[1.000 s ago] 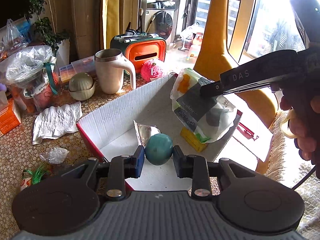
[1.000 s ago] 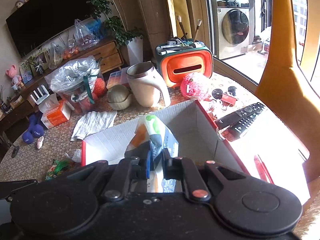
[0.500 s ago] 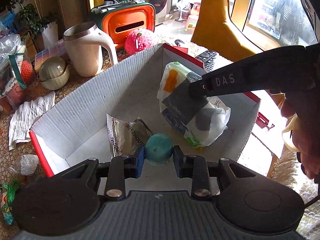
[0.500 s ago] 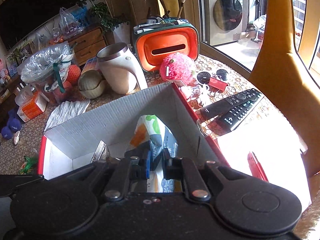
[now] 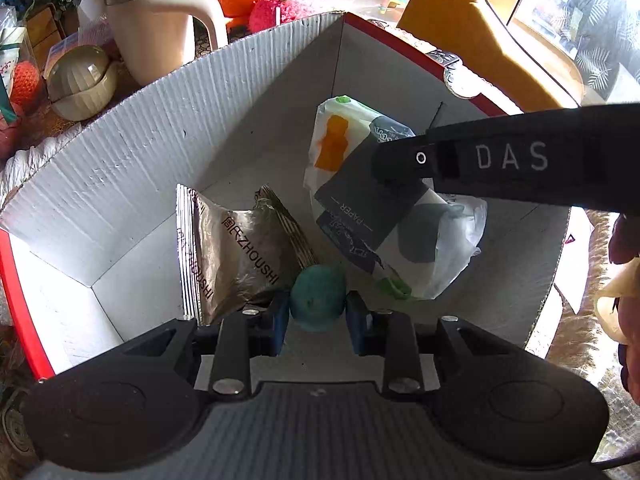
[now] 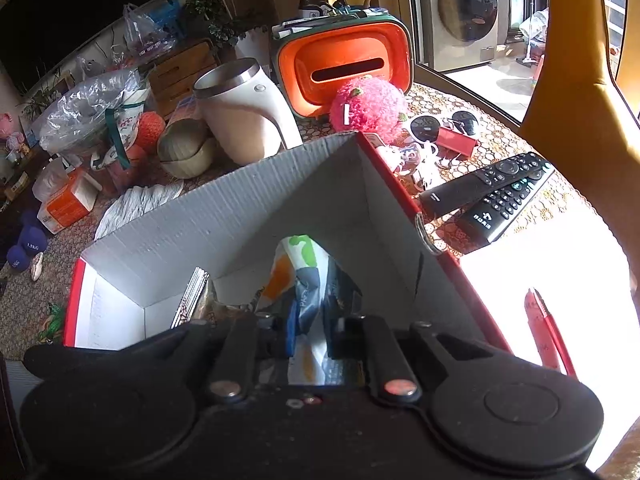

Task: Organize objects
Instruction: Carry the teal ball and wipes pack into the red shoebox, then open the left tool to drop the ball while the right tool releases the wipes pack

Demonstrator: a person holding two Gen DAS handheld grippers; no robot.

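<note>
My left gripper (image 5: 318, 314) is shut on a teal ball (image 5: 318, 298) and holds it low inside a white cardboard box with red edges (image 5: 120, 152). A silver foil snack pack (image 5: 236, 248) lies on the box floor just left of the ball. My right gripper (image 6: 312, 330) is shut on a white tissue pack with orange and green print (image 6: 300, 276) and holds it inside the same box (image 6: 248, 216). In the left wrist view the right gripper's finger (image 5: 500, 164) pinches the tissue pack (image 5: 360, 184) from the right.
Behind the box stand a cream jug (image 6: 240, 112), an orange organiser (image 6: 344, 68), a pink fluffy ball (image 6: 368, 108) and a round beige bowl (image 6: 184, 148). Two black remotes (image 6: 492, 196) and a red pen (image 6: 548, 328) lie right of the box. A white cloth (image 6: 136, 204) lies to the left.
Both grippers have moved forward and down into the box, carrying the ball and the tissue pack. The box walls now fill both views.
</note>
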